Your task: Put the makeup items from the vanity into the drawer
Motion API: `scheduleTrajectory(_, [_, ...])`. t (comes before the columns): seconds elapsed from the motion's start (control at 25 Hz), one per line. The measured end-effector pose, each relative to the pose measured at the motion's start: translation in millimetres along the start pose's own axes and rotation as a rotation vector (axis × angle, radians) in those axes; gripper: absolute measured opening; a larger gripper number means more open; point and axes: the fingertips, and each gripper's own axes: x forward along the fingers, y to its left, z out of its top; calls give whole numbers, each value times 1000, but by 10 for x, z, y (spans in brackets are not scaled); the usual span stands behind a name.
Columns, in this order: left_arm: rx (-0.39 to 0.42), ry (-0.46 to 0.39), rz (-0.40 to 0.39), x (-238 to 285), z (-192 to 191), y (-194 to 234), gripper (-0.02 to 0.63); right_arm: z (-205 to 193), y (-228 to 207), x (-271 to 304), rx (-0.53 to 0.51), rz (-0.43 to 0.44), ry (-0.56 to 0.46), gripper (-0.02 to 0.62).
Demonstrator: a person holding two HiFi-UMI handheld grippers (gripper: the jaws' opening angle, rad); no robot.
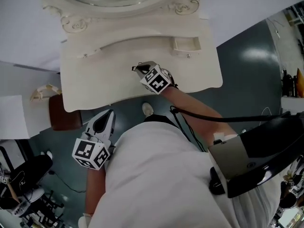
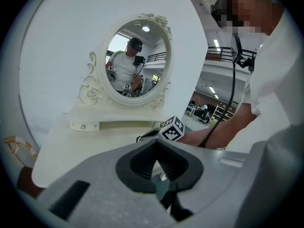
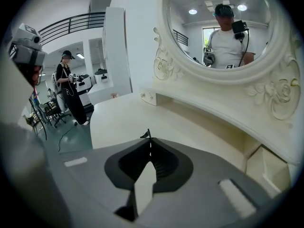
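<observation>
My right gripper (image 1: pixel 138 69) hovers over the middle of the cream vanity top (image 1: pixel 95 87). Its jaws are shut, and a small thin dark item (image 3: pixel 146 135) pokes out at their tips; I cannot tell what it is. The same gripper, with its marker cube, is seen from the left gripper view (image 2: pixel 142 137). A small drawer (image 1: pixel 186 44) stands open at the vanity's back right and appears again at the lower right in the right gripper view (image 3: pixel 268 167). My left gripper (image 1: pixel 108 114) hangs shut and empty off the vanity's front edge, low at the left.
An oval mirror (image 2: pixel 135 61) in a carved frame stands at the back of the vanity. A shut drawer with a knob (image 2: pixel 84 125) sits at the back left. A brown stool (image 1: pixel 64 113) stands left of the vanity. A person (image 3: pixel 69 87) stands far off on the dark floor.
</observation>
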Motion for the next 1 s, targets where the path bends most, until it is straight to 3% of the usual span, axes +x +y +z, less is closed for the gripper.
scheduleTrajectory(0.36, [50,3,-76,253,188,-114,0,146,-161,-696,45,22,-62,12])
scheduleTrajectory(0.72, [83,15,-113,343,287,-133,0,153,-720,-1398,40,-69,-88,12])
scheduleTrajectory(1.0, [78,27,-106,330,279,-114,0,-80,-1441,-1717,-12,-153,-26,12])
